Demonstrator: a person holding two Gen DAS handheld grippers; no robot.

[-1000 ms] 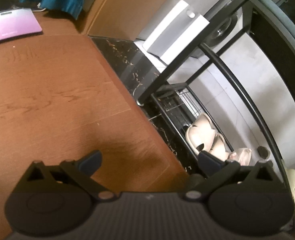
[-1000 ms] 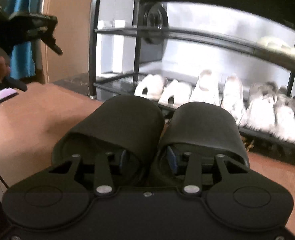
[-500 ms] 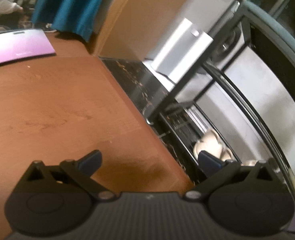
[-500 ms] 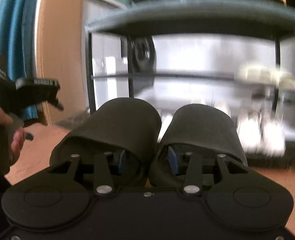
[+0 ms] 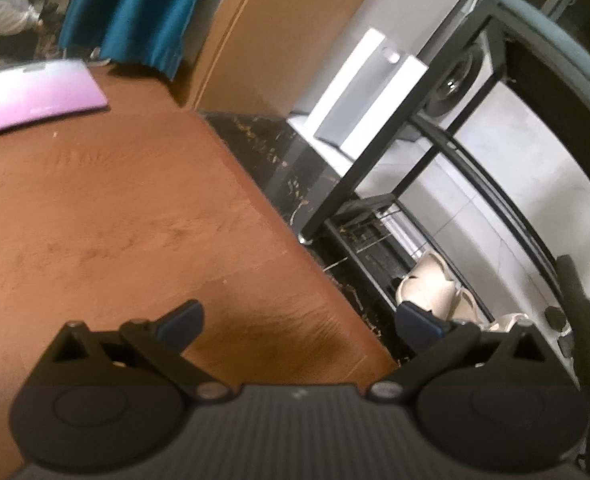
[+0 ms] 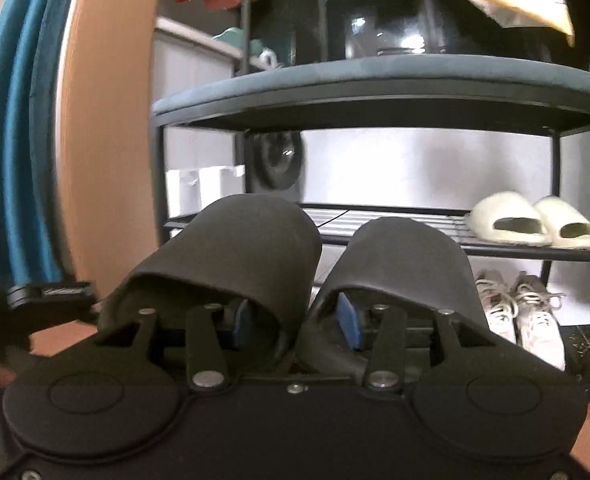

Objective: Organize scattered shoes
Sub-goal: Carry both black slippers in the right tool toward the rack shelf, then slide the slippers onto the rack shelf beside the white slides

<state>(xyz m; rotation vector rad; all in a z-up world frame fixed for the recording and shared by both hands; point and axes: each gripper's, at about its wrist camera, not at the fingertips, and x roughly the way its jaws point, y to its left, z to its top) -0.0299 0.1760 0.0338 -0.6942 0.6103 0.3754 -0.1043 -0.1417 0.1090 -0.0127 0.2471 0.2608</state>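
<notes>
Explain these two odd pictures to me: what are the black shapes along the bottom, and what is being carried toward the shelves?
No robot here: a person holds a hand tool with two fingers in each hand, and a wide-angle camera on each looks along those fingers. In the left camera's picture the left gripper is open and empty above a wooden floor, where a purple flat scale lies. In the right camera's picture the right gripper is shut on a pair of black slippers, pinching their inner sides together, in front of a black shoe rack. On the rack's middle shelf sit cream slides; white sneakers stand below.
</notes>
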